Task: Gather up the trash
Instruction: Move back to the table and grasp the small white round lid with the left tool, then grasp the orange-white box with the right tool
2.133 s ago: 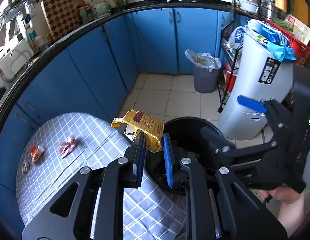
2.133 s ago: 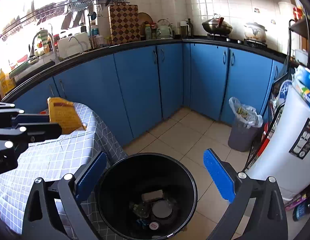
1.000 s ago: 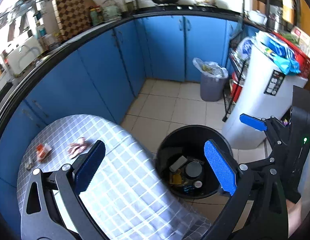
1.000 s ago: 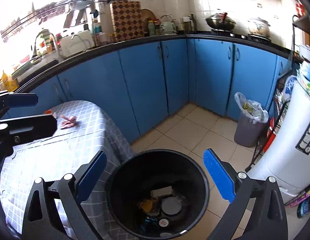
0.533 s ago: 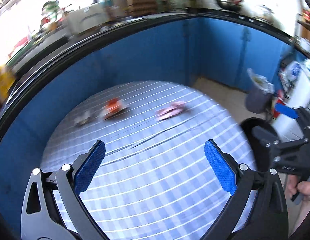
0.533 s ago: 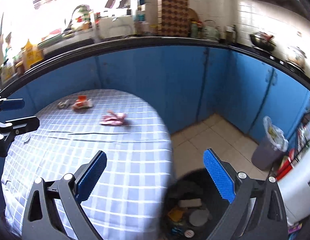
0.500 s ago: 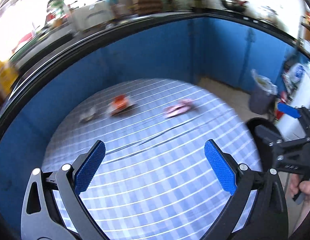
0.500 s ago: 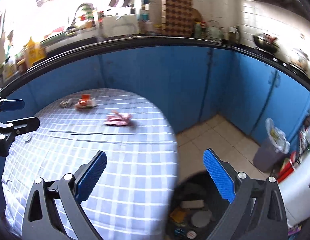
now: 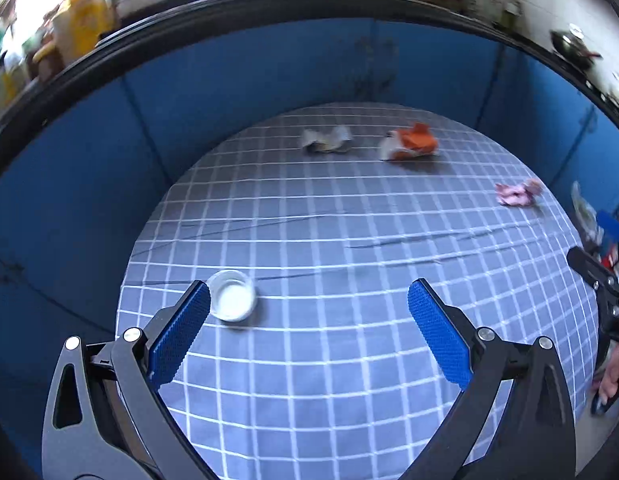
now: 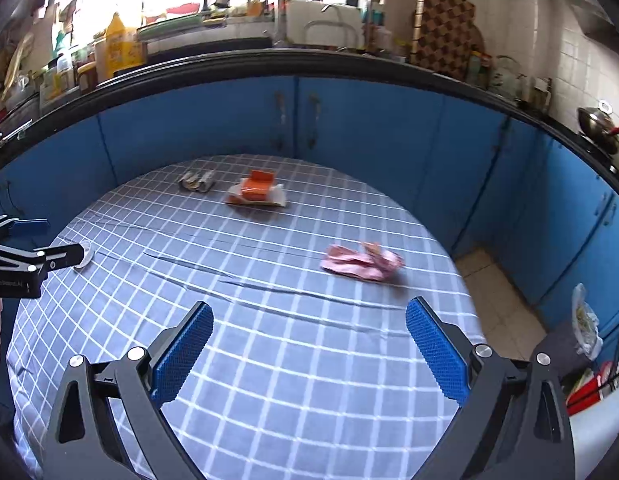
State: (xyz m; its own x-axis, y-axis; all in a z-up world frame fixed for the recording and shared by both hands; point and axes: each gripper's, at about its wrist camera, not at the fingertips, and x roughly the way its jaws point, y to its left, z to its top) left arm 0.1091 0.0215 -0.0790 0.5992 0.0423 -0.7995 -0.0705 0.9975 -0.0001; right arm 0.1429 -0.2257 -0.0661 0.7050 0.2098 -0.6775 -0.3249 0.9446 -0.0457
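My left gripper (image 9: 309, 336) is open and empty over the near part of the blue checked table (image 9: 349, 360). A small clear plastic cup (image 9: 232, 295) lies just beyond its left finger. Farther off lie a crumpled grey wrapper (image 9: 327, 140), an orange and white wrapper (image 9: 409, 145) and a pink wrapper (image 9: 516, 193). My right gripper (image 10: 309, 344) is open and empty above the table's right side. The pink wrapper (image 10: 361, 263) lies just beyond it, the orange wrapper (image 10: 257, 192) and grey wrapper (image 10: 196, 181) farther back. The left gripper shows at the left edge (image 10: 41, 254).
Blue cabinets (image 10: 349, 128) under a black counter curve behind the table. Tiled floor (image 10: 493, 276) and a bagged grey bin (image 10: 581, 320) lie to the right. The counter holds bottles and a checkered board (image 10: 441, 32).
Both grippers have swung left, away from the black trash bin and over the table. The yellow bag held by the left gripper earlier is gone; the clear cup has come into view.
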